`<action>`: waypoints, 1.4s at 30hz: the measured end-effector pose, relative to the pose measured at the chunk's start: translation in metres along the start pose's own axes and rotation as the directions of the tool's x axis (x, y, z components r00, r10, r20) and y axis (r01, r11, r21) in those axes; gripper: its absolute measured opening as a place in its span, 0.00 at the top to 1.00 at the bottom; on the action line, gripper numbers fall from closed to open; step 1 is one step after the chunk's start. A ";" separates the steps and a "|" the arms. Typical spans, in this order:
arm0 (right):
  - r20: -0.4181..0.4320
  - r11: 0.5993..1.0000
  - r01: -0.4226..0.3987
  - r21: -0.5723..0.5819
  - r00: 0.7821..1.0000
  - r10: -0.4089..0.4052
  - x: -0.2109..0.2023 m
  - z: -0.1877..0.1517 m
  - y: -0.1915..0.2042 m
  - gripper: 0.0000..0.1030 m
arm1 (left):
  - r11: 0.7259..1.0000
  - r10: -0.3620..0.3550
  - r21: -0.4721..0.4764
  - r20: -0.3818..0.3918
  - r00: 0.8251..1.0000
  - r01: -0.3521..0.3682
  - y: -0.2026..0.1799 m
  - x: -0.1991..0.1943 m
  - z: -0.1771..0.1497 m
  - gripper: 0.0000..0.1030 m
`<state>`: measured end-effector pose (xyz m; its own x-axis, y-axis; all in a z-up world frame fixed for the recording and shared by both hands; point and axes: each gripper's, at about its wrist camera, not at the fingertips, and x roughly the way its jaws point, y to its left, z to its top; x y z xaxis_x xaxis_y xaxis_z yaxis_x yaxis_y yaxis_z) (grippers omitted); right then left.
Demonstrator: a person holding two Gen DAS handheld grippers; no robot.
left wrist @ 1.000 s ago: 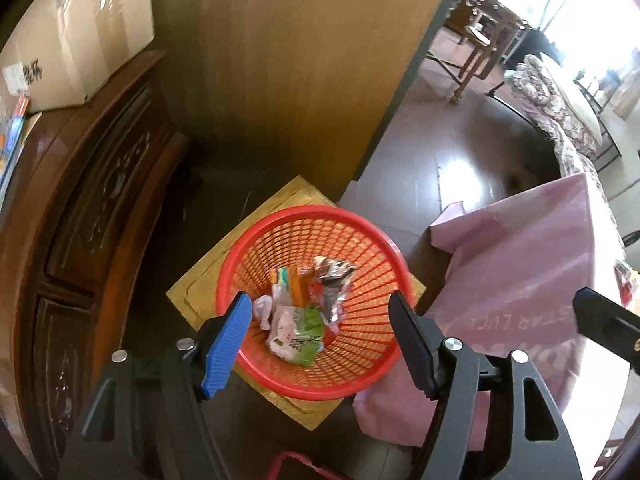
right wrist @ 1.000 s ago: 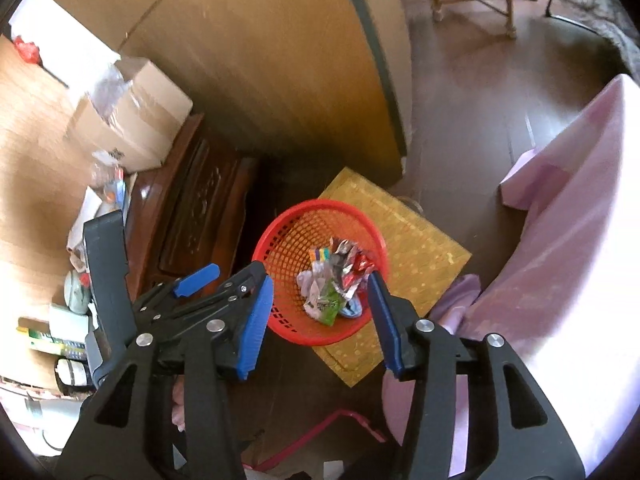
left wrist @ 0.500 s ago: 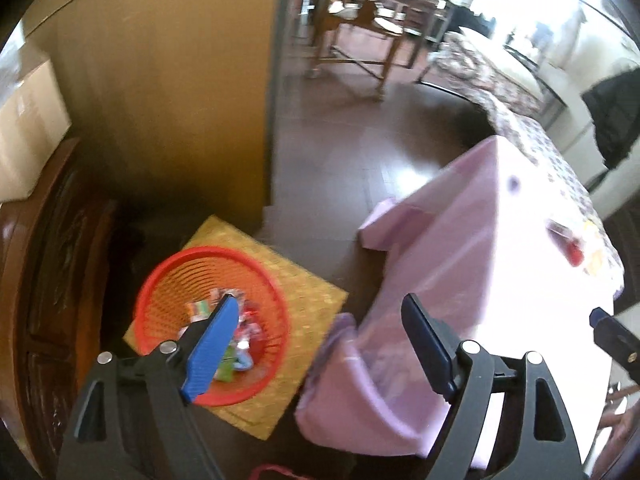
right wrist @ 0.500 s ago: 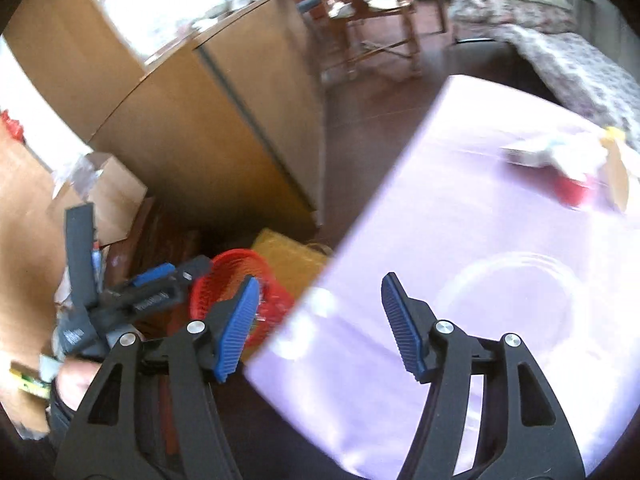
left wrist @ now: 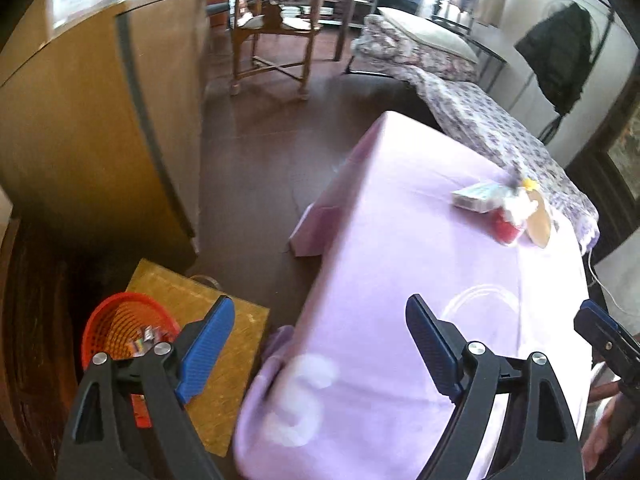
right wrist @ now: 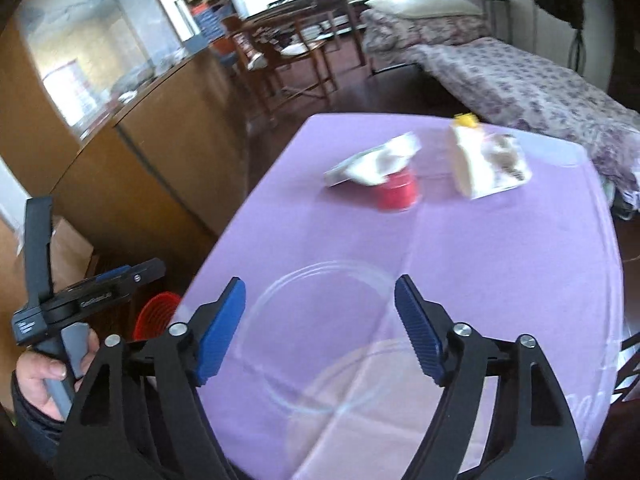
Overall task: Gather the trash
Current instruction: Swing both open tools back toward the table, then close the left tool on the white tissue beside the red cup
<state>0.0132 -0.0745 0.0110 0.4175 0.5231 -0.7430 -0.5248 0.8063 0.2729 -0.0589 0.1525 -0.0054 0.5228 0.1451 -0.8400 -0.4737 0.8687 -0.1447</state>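
While both spread wide and empty, the right claw (right wrist: 320,320) hovers level above the lilac-clothed tabletop (right wrist: 500,264), the left claw (left wrist: 320,344) beside its edge, the red mesh plastic basket (left wrist: 116,320) below-left.

The left hand-held gripper (left wrist: 320,344) hangs with its blue-padded jaws spread wide and nothing between them, over the near left edge of the desk (left wrist: 400,216), which is draped in a lilac cloth. On the floor to the left, a red mesh basket (left wrist: 102,320) with wrappers inside rests on a yellow mat (left wrist: 224,364). At the desk's far right lies a small cluster: a white packet (left wrist: 474,197), a red cup (left wrist: 506,229) and a pale tilted piece (left wrist: 539,222), close together. A wooden chair (left wrist: 272,44) stands far off on the dark floor.
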 end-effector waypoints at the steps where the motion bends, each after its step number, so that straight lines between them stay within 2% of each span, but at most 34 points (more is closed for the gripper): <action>1: 0.016 1.000 0.012 0.014 1.000 -0.012 -0.002 0.002 -0.009 0.25 | 1.000 -0.005 0.010 0.001 1.000 0.005 -0.006 0.002 0.002 0.17; 10: 0.093 0.986 0.045 0.160 0.994 -0.060 -0.018 0.008 -0.076 0.22 | 0.991 -0.038 0.133 0.013 0.999 0.036 -0.079 0.021 0.027 0.16; 17: 0.092 0.968 0.052 0.245 0.993 -0.077 -0.016 0.006 -0.106 0.22 | 0.979 -0.062 0.195 0.011 0.998 0.059 -0.127 0.040 0.042 0.16; 31: 0.043 0.971 0.064 0.231 0.996 -0.076 -0.008 0.002 -0.112 0.22 | 0.959 -0.105 0.262 -0.005 0.994 0.103 -0.189 0.071 0.062 0.18; 42: 0.047 0.965 0.043 0.257 0.997 -0.057 -0.012 0.001 -0.121 0.22 | 0.934 -0.103 0.341 -0.037 0.994 0.110 -0.236 0.110 0.067 0.36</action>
<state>0.0730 -0.1779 -0.0125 0.4816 0.4885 -0.7276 -0.2979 0.8720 0.3883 0.1583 -0.0047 -0.0284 0.5419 0.0370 -0.8396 -0.1437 0.9884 -0.0491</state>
